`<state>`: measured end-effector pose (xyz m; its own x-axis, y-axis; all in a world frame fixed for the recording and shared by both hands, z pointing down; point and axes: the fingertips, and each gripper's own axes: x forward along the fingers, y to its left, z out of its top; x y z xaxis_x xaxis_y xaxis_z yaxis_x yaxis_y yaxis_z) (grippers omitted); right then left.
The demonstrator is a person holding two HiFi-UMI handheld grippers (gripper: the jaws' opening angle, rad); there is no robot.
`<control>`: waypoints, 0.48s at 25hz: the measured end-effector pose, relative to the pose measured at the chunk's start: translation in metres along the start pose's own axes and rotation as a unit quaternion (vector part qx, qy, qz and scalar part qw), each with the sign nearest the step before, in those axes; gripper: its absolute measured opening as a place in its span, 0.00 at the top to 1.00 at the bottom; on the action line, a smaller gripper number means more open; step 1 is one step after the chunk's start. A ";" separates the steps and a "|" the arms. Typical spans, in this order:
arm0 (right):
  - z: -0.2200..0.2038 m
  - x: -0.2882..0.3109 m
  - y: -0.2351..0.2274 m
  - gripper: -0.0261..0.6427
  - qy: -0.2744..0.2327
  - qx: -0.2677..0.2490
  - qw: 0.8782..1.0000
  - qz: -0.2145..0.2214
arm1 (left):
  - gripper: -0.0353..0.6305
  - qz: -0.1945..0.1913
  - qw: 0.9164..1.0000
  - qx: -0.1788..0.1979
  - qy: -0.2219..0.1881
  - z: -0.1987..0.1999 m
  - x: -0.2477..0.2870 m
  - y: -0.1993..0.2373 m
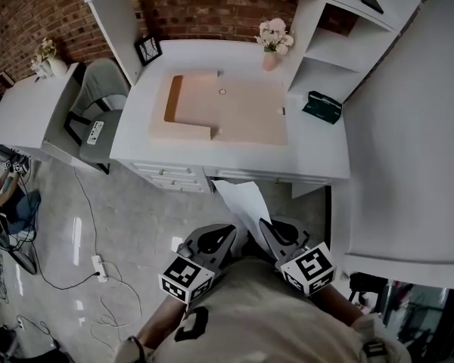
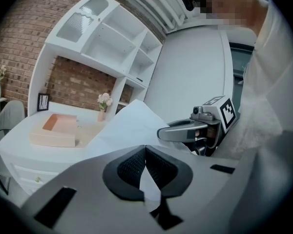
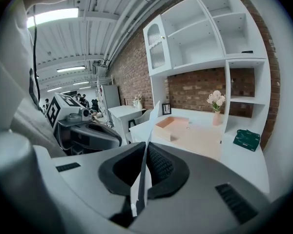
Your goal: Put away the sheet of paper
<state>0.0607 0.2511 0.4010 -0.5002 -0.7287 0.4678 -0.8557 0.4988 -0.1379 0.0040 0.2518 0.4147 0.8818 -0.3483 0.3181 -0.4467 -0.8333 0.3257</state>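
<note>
At lower centre, the sheet of paper (image 1: 244, 201) is clamped by left gripper (image 1: 221, 237) and right gripper (image 1: 272, 231); above, a white counter (image 1: 318, 151) is backed by brick wall (image 1: 212, 7)

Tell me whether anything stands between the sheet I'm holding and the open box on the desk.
Nothing visible does. The left gripper and right gripper are shut on the sheet of paper; only bare desk lies before the open box. The flower vase stands farther back.
</note>
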 end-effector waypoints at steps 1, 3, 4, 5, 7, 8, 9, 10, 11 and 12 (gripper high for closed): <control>0.000 0.000 -0.006 0.92 -0.001 0.004 1.000 -0.003 | 0.92 -0.004 1.000 0.001 0.002 0.001 0.006 0.000; 0.001 0.001 -0.017 0.92 -0.004 0.011 1.000 -0.007 | 0.92 -0.008 1.000 0.003 0.006 0.004 0.018 0.001; 0.002 0.002 -0.023 0.92 -0.006 0.013 1.000 -0.007 | 0.92 -0.007 1.000 0.004 0.008 0.006 0.022 0.003; 0.002 0.003 -0.029 0.92 -0.007 0.013 1.000 -0.008 | 0.92 -0.005 1.000 0.005 0.009 0.007 0.027 0.005; 0.004 0.006 -0.040 0.92 -0.008 0.012 1.000 -0.005 | 0.92 -0.001 1.000 0.007 0.012 0.010 0.036 0.010; 0.005 0.007 -0.046 0.92 -0.010 0.012 1.000 -0.003 | 0.92 0.000 1.000 0.009 0.014 0.012 0.041 0.011; 0.007 0.008 -0.052 0.92 -0.013 0.014 1.000 -0.001 | 0.92 0.000 1.000 0.011 0.015 0.015 0.046 0.011; 0.009 0.009 -0.058 0.92 -0.016 0.018 1.000 0.002 | 0.92 0.000 1.000 0.014 0.017 0.018 0.051 0.011; 0.011 0.010 -0.064 0.92 -0.020 0.020 1.000 0.004 | 0.92 0.002 1.000 0.016 0.018 0.020 0.056 0.012; 0.012 0.011 -0.072 0.92 -0.023 0.020 1.000 0.004 | 0.92 0.005 1.000 0.017 0.020 0.023 0.062 0.013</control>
<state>0.1150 0.2020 0.4054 -0.5126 -0.7451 0.4267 -0.8552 0.4871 -0.1768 0.0560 0.2092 0.4179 0.8706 -0.3397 0.3558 -0.4487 -0.8448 0.2916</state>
